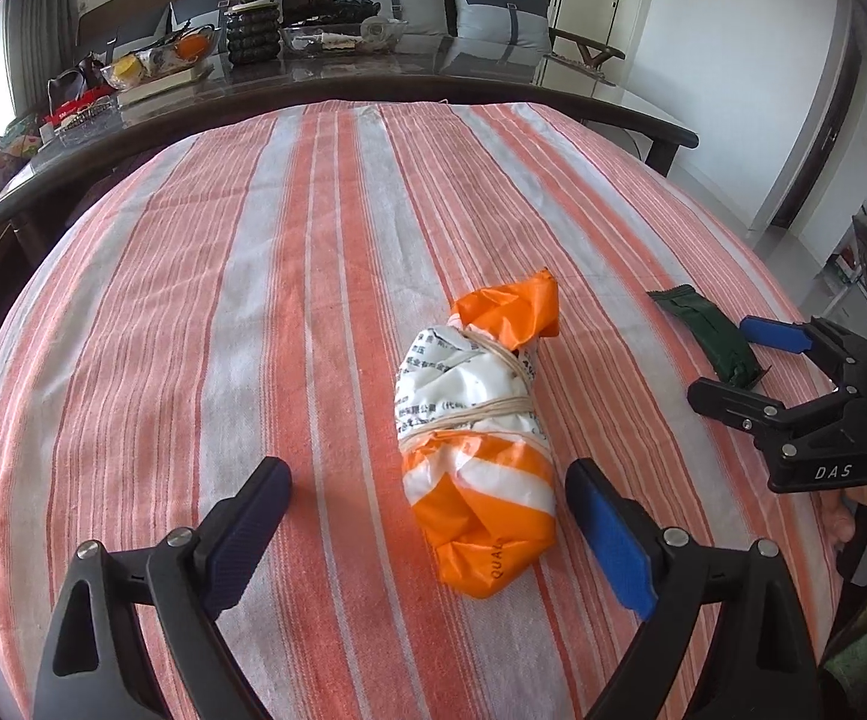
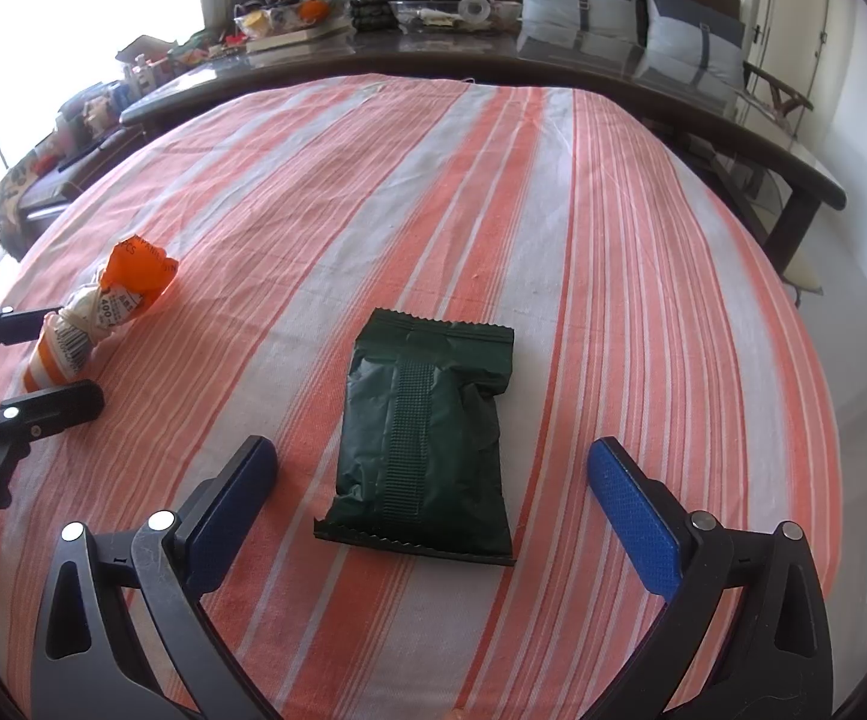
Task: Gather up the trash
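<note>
An orange-and-white plastic bundle (image 1: pixel 475 420) tied with rubber bands lies on the striped cloth (image 1: pixel 223 300). My left gripper (image 1: pixel 427 471) is open around its near end; the bundle lies closer to the right blue pad, and neither pad presses on it. To the right, a dark green snack packet (image 2: pixel 427 420) lies flat between the wide-open fingers of my right gripper (image 2: pixel 431 449), untouched. The right wrist view shows the left gripper (image 2: pixel 73 357) straddling the bundle (image 2: pixel 91 324). The left wrist view shows the right gripper (image 1: pixel 727 358) over the packet (image 1: pixel 703 324).
Behind the cloth-covered surface stands a dark glass-topped table (image 1: pixel 373 69) with a fruit bowl (image 1: pixel 157 60), a black vase (image 1: pixel 253 36) and a glass tray. A sofa with grey cushions (image 1: pixel 493 6) lines the wall. A hand (image 1: pixel 853 516) holds the right gripper.
</note>
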### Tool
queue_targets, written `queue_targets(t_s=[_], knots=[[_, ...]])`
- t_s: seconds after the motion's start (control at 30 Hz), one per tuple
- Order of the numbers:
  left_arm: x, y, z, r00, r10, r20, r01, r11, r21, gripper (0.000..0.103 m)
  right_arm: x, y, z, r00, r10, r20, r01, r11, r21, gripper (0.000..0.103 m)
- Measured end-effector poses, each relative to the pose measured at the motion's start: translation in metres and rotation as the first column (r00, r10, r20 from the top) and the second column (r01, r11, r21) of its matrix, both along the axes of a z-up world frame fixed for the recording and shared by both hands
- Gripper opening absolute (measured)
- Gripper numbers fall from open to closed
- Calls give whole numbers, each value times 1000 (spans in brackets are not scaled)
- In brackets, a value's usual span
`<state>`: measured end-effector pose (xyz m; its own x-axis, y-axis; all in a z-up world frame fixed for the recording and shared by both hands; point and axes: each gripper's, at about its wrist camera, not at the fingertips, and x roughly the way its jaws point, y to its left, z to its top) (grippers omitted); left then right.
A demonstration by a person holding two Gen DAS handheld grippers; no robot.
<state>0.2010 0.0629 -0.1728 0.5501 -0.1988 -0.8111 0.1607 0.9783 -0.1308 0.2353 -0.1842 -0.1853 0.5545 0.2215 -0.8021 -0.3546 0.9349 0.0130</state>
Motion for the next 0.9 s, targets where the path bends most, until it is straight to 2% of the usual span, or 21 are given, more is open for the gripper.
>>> queue_targets(t_s=[0.07,0.13,0.2,0.23,0.27,0.33,0.4,0.47,0.53,0.57,0.6,0.77,0.9], knots=[[0,2,2,1000,-11,9,11,1000,-16,94,-1,-1,0,1000,17,-8,-17,1000,0,102],[0,2,5,999,-23,23,23,1000,-14,94,2,-7,4,998,25,-62,-26,999,-23,101],[0,-1,7,999,-36,32,36,999,-16,94,3,-19,11,993,-13,-118,13,1000,-1,92],[0,-3,8,998,-43,36,44,999,-16,90,4,-23,17,991,-17,-132,19,1000,14,90],[0,-5,9,998,-49,40,49,999,-13,81,3,-25,21,990,-14,-141,16,1000,17,90],[-1,-9,11,998,-52,45,53,999,-9,69,4,-18,27,988,12,-156,-13,1000,-5,90],[-1,-11,10,998,-50,46,51,999,-9,65,8,-8,27,983,38,-181,-42,999,-14,90],[1,-13,8,998,-42,42,42,999,-3,46,16,2,21,978,38,-204,-43,999,-19,90],[0,-11,8,998,-33,48,34,999,-12,46,22,11,17,979,34,-203,-44,998,-46,83],[-1,-10,8,998,-29,48,30,999,-18,45,24,14,14,977,40,-211,-53,997,-57,48],[-2,-9,9,998,-28,51,29,999,-26,45,24,14,15,977,32,-212,-48,997,-68,42],[-10,-15,21,997,-31,72,38,994,-101,45,1,0,40,986,28,-162,-31,999,-14,41],[-18,-38,33,995,-62,78,73,987,-142,45,-19,-22,51,988,24,-155,-21,999,26,41]])
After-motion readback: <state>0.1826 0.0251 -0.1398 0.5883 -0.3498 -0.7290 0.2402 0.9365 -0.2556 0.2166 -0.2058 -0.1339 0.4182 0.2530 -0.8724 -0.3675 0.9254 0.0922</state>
